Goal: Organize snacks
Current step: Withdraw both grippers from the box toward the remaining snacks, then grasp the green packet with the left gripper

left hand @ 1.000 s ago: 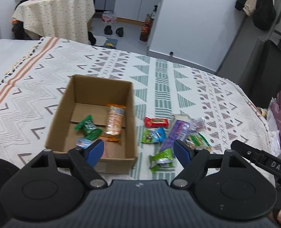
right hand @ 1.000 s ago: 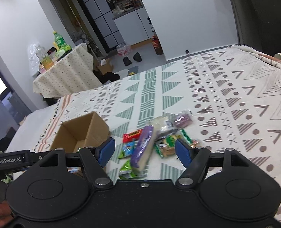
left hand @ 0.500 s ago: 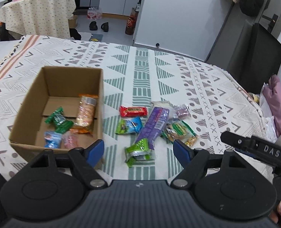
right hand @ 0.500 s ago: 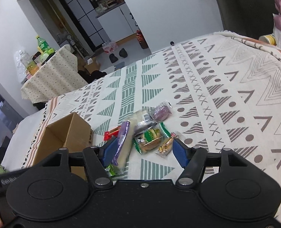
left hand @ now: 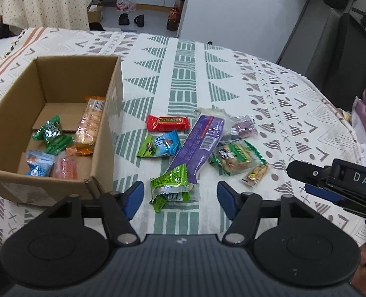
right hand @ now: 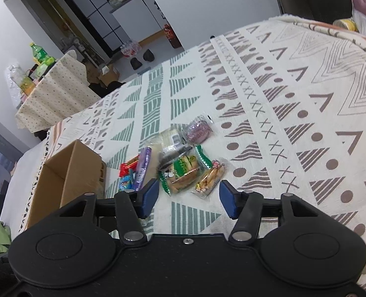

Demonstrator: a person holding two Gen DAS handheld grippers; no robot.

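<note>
An open cardboard box (left hand: 108, 113) (right hand: 84, 170) sits on the patterned cloth and holds several wrapped snacks. To its right lies a loose pile: a red bar (left hand: 168, 123), a blue-green packet (left hand: 160, 144), a long purple pack (left hand: 200, 146) (right hand: 143, 165), a green packet (left hand: 171, 185), a green-edged biscuit pack (left hand: 235, 157) (right hand: 183, 170), a small yellow snack (left hand: 256, 173) (right hand: 209, 179) and a purple sweet (right hand: 197, 131). My left gripper (left hand: 178, 199) is open, just above the green packet. My right gripper (right hand: 188, 195) is open, near the biscuit pack and yellow snack.
The cloth (right hand: 294, 123) covers a wide bed-like surface. The right gripper's body (left hand: 343, 183) shows at the left wrist view's right edge. A draped table (right hand: 57, 91) with bottles stands beyond, and a dark chair (left hand: 341, 54) is at the far right.
Both grippers have swung right, away from the box and over the loose pile, and come lower and closer to the snacks. Both stay open and empty.
</note>
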